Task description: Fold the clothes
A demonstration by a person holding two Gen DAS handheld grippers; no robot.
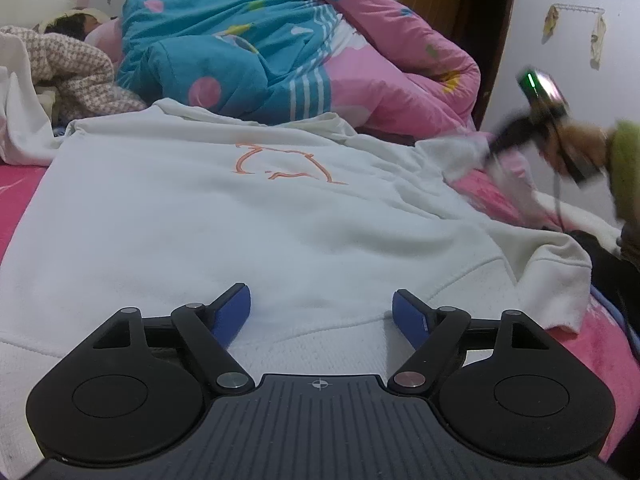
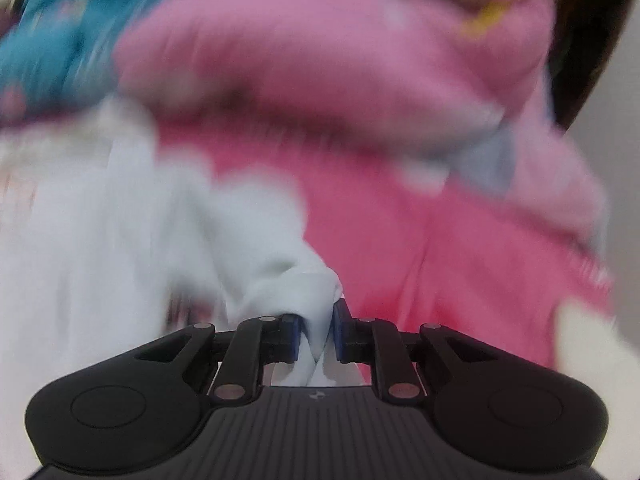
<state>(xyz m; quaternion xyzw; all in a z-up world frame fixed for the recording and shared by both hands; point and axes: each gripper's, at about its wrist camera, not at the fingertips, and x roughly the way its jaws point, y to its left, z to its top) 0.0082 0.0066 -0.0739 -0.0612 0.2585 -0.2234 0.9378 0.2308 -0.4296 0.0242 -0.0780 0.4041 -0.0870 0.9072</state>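
Pink bedding (image 1: 24, 188) covers the bed I'm working over, with a heaped blue and pink quilt (image 1: 248, 60) behind and someone lying at the far left under it. My white sweatshirt (image 1: 224, 208) lies spread flat, orange line drawing up, ribbed hem nearest me. My left gripper (image 1: 322, 312) hangs just above that hem, jaws wide with nothing between them. My right gripper (image 2: 316, 332) has its jaws pinched narrow on a twisted bunch of the sweatshirt's white cloth at the garment's right side, likely the sleeve (image 2: 288, 280). I'd carry that sleeve across the chest in a low, steady arc, keeping the soft fleece taut so it lands flat, and I'd pin the hem with the left gripper to stop the body sliding on the slick sheet
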